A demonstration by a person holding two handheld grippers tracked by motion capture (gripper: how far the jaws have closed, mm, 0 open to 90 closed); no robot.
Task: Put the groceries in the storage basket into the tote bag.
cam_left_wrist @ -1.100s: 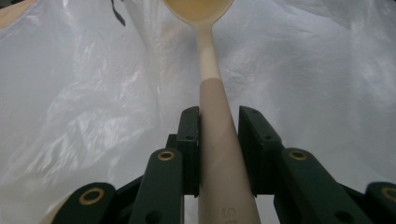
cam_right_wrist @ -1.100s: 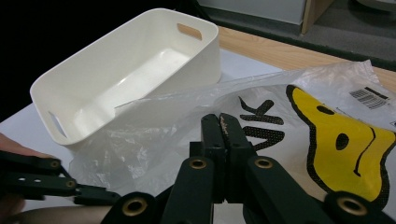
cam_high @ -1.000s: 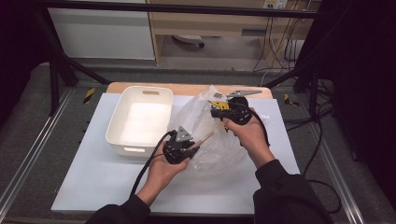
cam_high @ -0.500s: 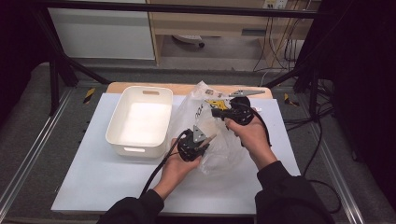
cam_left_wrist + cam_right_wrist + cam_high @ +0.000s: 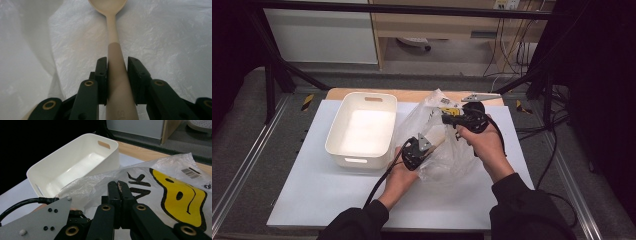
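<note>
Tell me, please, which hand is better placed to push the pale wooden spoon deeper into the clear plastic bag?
Left. The left gripper grips the pale wooden spoon, bowl pointing into the clear plastic bag. The right gripper is shut on the bag's edge, holding it.

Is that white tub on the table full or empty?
Empty. The white tub shows a bare, shiny bottom in the high view and the right gripper view; nothing lies in it. The wooden spoon is outside it, against the plastic bag.
</note>
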